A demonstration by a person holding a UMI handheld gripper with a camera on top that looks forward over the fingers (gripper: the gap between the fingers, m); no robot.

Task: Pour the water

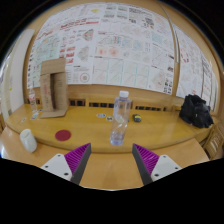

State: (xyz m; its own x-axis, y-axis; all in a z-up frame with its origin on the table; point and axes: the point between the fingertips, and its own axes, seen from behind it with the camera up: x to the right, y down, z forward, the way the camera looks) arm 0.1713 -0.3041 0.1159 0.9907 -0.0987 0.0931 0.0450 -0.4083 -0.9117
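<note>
Clear plastic water bottle, upright on wooden tabletop, just beyond the claw (fingers spread wide, holding nothing); white cup and red coaster nearby.

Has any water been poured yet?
Nothing looks done: the bottle stands upright on the table, beyond the fingers. In hand: nothing, as the gripper is open and empty. Left: grab the bottle and pour, maybe into the cup.

No text could be read. The wall posters at twelve o'clock carried print too small to make out. The bottle label was illegible too.
</note>
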